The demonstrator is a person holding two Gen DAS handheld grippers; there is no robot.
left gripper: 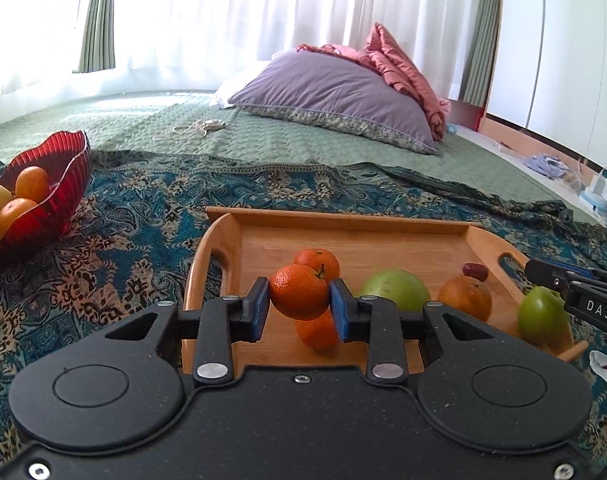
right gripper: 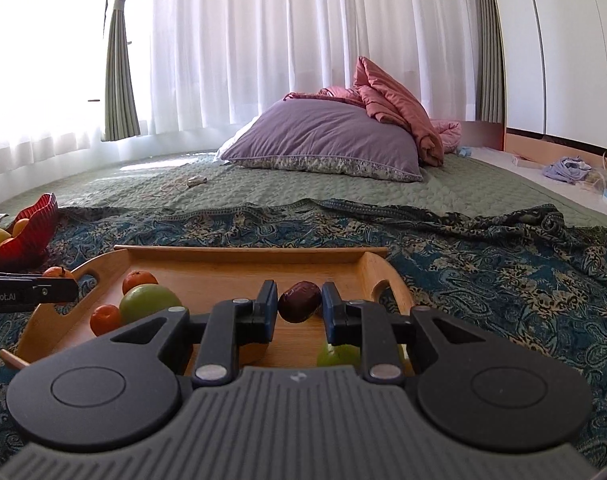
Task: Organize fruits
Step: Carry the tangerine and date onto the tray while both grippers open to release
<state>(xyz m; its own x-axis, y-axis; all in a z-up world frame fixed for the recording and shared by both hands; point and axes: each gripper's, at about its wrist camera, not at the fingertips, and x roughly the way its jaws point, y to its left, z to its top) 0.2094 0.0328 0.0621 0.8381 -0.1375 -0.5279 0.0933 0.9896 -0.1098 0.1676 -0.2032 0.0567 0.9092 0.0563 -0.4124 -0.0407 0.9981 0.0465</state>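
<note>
L gripper (left gripper: 299, 309): pads clamped on a mandarin (left gripper: 300, 297), lifted clear above the tray.
R gripper (right gripper: 299, 307): jaws around a dark date (right gripper: 299, 301); L pad looks touching, R pad close. Can't tell if clamped or if the date is off the tray yet.
Tray (left gripper: 343, 218): wooden, w/ handles, on a patterned blue throw (left gripper: 143, 216). Still holds 2 more mandarins (left gripper: 318, 262), big green apple (left gripper: 397, 290), an orange (left gripper: 465, 298), small green apple (left gripper: 543, 314).
Bowl (left gripper: 69, 172): red glass, well apart to tray's L; already has 2 orange fruits + 1 yellow.
Step (est.): pick phase, both sides; mandarin probably bound for the bowl.
Next move needs: carry L over the bowl rim, lower before opening since round fruit rolls. R: confirm grip on the date first; small, may slip.
L-wrist view only: R gripper's side at far R, beside the small apple.
R-wrist view only: date between the pads; L gripper's side w/ mandarin at far L.
</note>
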